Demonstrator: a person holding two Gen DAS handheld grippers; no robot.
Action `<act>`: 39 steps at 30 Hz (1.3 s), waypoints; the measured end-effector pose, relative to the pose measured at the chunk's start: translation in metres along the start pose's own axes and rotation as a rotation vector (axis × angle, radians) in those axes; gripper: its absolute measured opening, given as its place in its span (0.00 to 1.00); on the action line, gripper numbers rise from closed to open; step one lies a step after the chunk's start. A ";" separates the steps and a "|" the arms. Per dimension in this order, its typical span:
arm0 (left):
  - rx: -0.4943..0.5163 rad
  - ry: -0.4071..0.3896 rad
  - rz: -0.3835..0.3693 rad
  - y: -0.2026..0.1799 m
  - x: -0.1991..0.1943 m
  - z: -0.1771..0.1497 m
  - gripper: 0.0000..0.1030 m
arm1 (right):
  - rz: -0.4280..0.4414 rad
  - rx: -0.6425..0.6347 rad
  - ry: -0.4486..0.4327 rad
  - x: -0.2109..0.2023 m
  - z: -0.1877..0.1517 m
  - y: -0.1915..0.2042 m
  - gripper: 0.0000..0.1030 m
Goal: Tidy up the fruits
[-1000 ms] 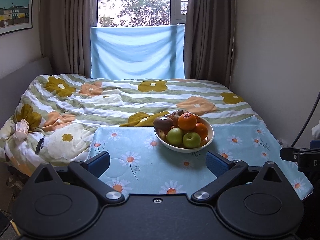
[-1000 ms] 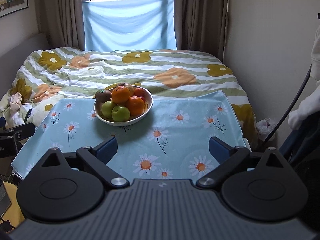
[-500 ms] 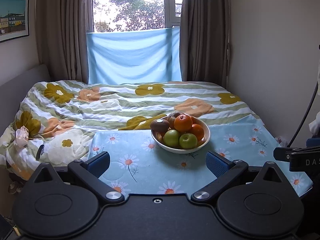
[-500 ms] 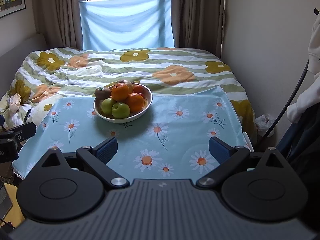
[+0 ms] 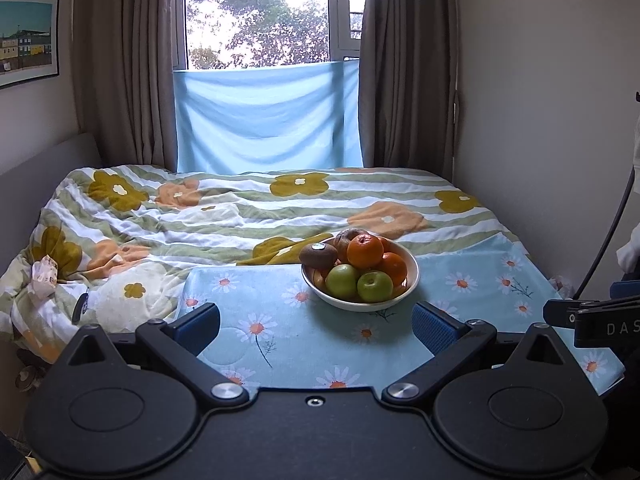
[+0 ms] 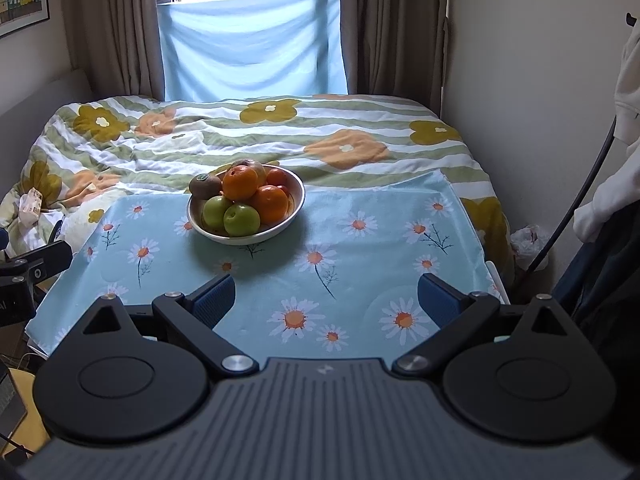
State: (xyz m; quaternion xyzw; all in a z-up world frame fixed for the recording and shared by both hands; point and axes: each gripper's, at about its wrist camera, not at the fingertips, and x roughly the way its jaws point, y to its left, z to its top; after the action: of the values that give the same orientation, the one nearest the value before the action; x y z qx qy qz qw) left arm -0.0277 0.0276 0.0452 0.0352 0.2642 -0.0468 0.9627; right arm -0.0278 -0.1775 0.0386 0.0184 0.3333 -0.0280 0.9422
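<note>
Hovering: left tool (image 5: pixel 316 322), right tool (image 6: pixel 326 294) both spread, empty | fruit heaped in bowl (image 6: pixel 294 216) ahead on bench (image 6: pixel 360 248) | stage ambiguous: sorted or awaiting sorting

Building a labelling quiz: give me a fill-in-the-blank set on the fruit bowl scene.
1. The round white bowl sits on a light blue cloth printed with ____.
2. The two front fruits are ____ apples.
3. The brown kiwi lies at the bowl's ____ edge.
4. Both the left gripper and the right gripper are ____.

Answers: daisies; green; left; open
</note>
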 end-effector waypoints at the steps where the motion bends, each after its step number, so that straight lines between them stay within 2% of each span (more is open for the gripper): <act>1: 0.000 0.000 0.003 0.000 0.000 0.000 1.00 | 0.000 -0.001 0.000 0.000 0.000 0.000 1.00; 22: -0.024 0.003 0.025 0.008 0.003 0.000 1.00 | -0.005 0.002 0.005 0.002 0.001 0.003 1.00; 27: -0.002 -0.005 0.045 0.005 0.002 0.001 1.00 | -0.005 0.002 0.003 0.001 0.001 0.002 1.00; 39: 0.022 -0.030 0.026 0.000 -0.001 0.000 1.00 | -0.001 0.004 0.000 0.001 0.004 0.004 1.00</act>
State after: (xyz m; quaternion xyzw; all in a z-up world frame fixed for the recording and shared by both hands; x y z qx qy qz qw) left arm -0.0286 0.0275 0.0459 0.0487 0.2489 -0.0379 0.9666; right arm -0.0245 -0.1735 0.0414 0.0202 0.3332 -0.0289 0.9422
